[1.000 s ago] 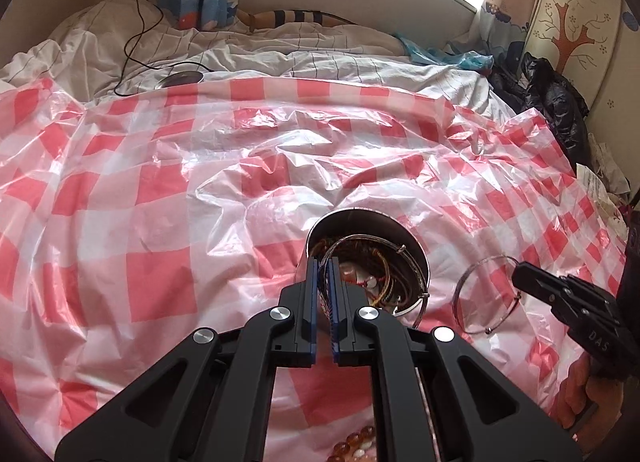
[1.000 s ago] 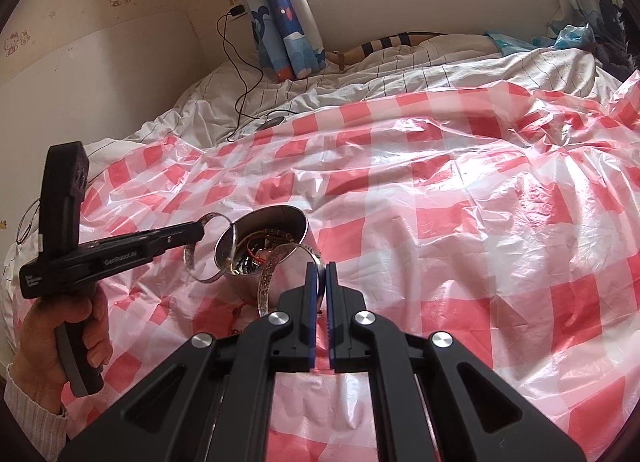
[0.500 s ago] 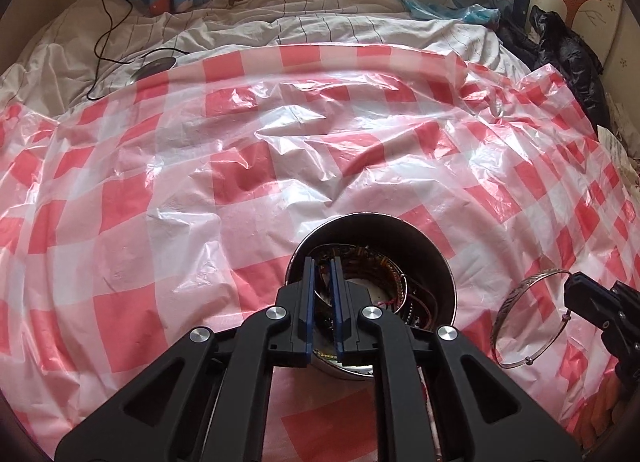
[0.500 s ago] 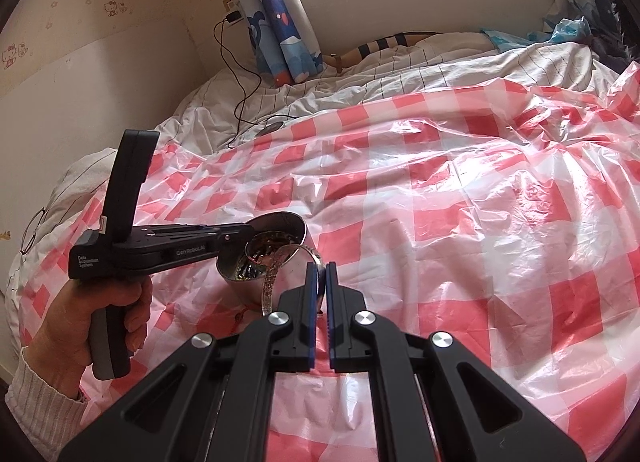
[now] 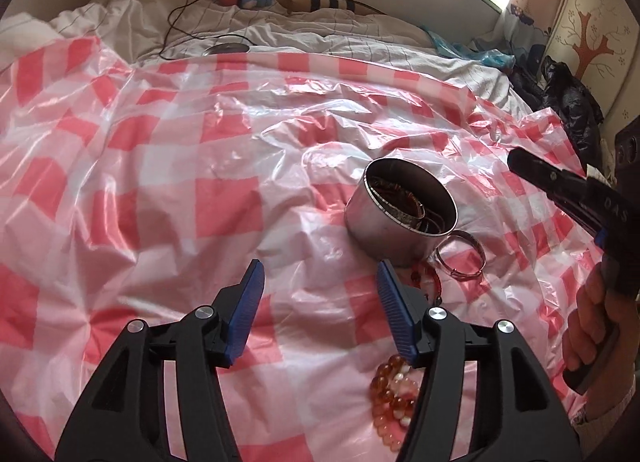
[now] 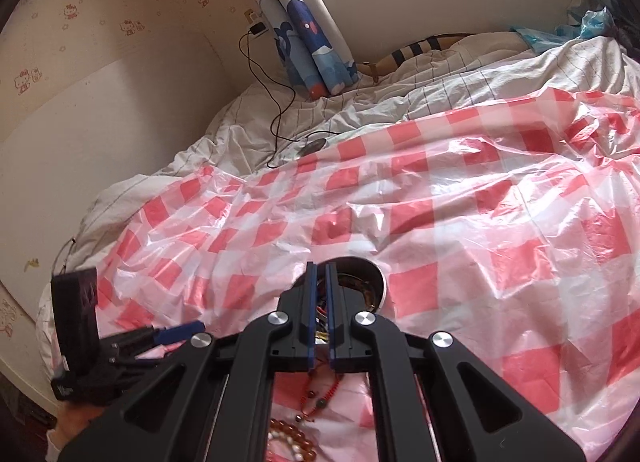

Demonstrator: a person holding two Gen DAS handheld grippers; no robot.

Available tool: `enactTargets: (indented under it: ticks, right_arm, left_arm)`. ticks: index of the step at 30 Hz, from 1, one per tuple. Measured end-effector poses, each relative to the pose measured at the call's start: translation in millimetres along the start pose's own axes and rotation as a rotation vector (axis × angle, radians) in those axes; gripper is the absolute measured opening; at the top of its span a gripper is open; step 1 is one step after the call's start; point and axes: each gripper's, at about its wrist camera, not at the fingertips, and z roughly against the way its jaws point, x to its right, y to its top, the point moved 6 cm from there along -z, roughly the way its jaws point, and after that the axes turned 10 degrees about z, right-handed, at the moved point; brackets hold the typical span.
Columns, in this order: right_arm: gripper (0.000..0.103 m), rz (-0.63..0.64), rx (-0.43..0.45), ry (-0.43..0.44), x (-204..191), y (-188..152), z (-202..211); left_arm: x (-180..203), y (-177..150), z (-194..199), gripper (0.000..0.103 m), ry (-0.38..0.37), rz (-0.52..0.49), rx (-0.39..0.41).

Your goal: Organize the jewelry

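A round metal tin (image 5: 400,218) stands on the red-and-white checked plastic sheet (image 5: 160,202) and holds several bangles and cords. A silver bangle (image 5: 460,256) lies against its right side. A red bead string (image 5: 430,282) and an amber bead bracelet (image 5: 394,390) lie nearer me. My left gripper (image 5: 320,286) is open and empty, just left of and nearer than the tin. My right gripper (image 6: 319,274) is shut with nothing visible between its fingers, above the tin (image 6: 372,282); it also shows in the left wrist view (image 5: 520,160). The beads show under it (image 6: 316,398).
The sheet covers a bed with a white striped duvet (image 5: 320,34) behind. A black cable and a round puck (image 5: 228,48) lie on the duvet. Dark clothes (image 5: 568,102) are piled at the far right. Walls and a window close the back.
My left gripper has opened and pulled back left from over the tin. A silver bangle held by the right gripper before now lies beside the tin. The right gripper moved over the tin.
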Motion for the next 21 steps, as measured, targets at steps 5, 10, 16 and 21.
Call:
enactTargets:
  ticks: [5, 10, 16, 21]
  right_arm:
    - [0.006, 0.062, -0.101, -0.067, 3, -4, -3]
    - [0.040, 0.095, -0.266, -0.204, 43, -59, -16]
    - [0.024, 0.144, -0.325, -0.267, 59, -88, -29]
    - [0.005, 0.199, -0.309, -0.305, 54, -85, -23]
  left_arm:
    - [-21, 0, -2, 0.056, -0.004, 0.055, -0.012]
    - [-15, 2, 2, 0.059, -0.027, 0.048, 0.005]
    - [-10, -1, -7, 0.061, -0.021, 0.036, -0.016]
    - [-9, -3, -10, 0.061, -0.016, 0.031, -0.020]
